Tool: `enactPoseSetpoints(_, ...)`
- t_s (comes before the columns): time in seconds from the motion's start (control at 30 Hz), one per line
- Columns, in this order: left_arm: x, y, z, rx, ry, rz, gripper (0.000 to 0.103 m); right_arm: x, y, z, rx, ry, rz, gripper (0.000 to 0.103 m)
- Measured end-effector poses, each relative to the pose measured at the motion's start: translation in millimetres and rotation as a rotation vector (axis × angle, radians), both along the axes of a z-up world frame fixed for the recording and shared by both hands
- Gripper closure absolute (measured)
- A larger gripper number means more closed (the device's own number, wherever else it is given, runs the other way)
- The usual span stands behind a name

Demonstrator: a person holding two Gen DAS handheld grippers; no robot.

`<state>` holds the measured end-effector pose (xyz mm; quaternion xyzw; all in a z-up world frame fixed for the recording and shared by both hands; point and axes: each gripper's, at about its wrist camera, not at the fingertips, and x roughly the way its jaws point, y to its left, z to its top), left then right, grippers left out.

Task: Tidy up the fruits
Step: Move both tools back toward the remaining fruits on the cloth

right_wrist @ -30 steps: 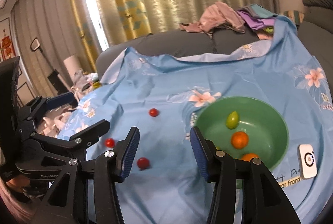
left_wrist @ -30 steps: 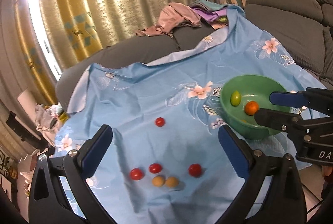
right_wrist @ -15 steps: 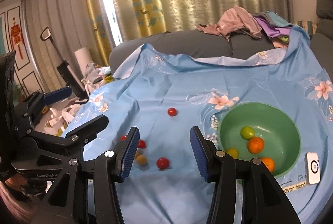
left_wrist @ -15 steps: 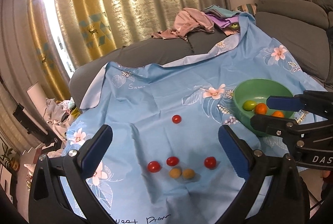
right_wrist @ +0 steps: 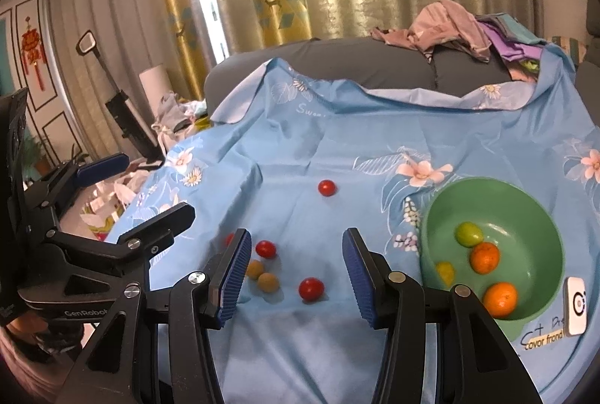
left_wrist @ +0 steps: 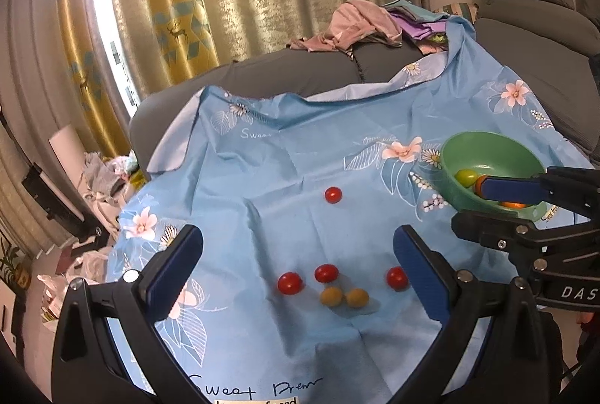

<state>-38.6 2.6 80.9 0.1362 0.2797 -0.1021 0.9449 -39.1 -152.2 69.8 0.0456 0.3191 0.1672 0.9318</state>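
Note:
A green bowl [right_wrist: 540,201] [left_wrist: 483,149] sits at the right on a blue flowered cloth [left_wrist: 292,179]. It holds a green fruit [right_wrist: 468,233], two oranges [right_wrist: 484,257] and a yellow fruit [right_wrist: 444,271]. Several red cherry tomatoes lie loose on the cloth, one apart at the back [left_wrist: 333,195] [right_wrist: 326,187], one nearest the right [left_wrist: 396,278] [right_wrist: 311,288]. Two tan round fruits [left_wrist: 343,297] [right_wrist: 262,276] lie together. My left gripper [left_wrist: 298,269] is open and empty above the front cluster. My right gripper [right_wrist: 296,265] is open and empty, above the tomato.
The cloth covers a grey sofa [left_wrist: 300,77] with a pile of clothes [left_wrist: 371,25] at the back. A small white device [right_wrist: 576,304] lies by the bowl's right rim. Curtains hang behind. Clutter lies on the floor at the left [right_wrist: 112,201].
Both grippers have drawn back and up from the bowl, so more cloth and the loose fruit cluster show. Both stay open. No fruit has moved.

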Motion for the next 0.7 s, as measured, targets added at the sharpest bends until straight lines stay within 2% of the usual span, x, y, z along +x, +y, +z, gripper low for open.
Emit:
enactPoseSetpoints(0.33, 27.1, 51.9, -40.2, -0.160, 0.218, 0.029, 0.001, 24.3, 4.8, -41.9, -0.026, 0.137, 0.005, 0.052)
enactPoseSetpoints(0.47, 28.3, 64.3, -57.8, -0.226, 0.287, -0.005, 0.002, 37.1, 7.9, -67.8, -0.051, 0.220, 0.024, 0.052)
enactPoseSetpoints(0.6, 25.6, 63.9, -70.4, -0.235, 0.318, -0.047, 0.004, 46.1, 13.2, -86.9, -0.075, 0.273, 0.047, 0.052)
enactPoseSetpoints(0.7, 24.7, 63.5, -77.6, -0.228, 0.326, -0.084, 0.009, 46.1, 24.6, -90.1, -0.088, 0.258, 0.113, 0.052)
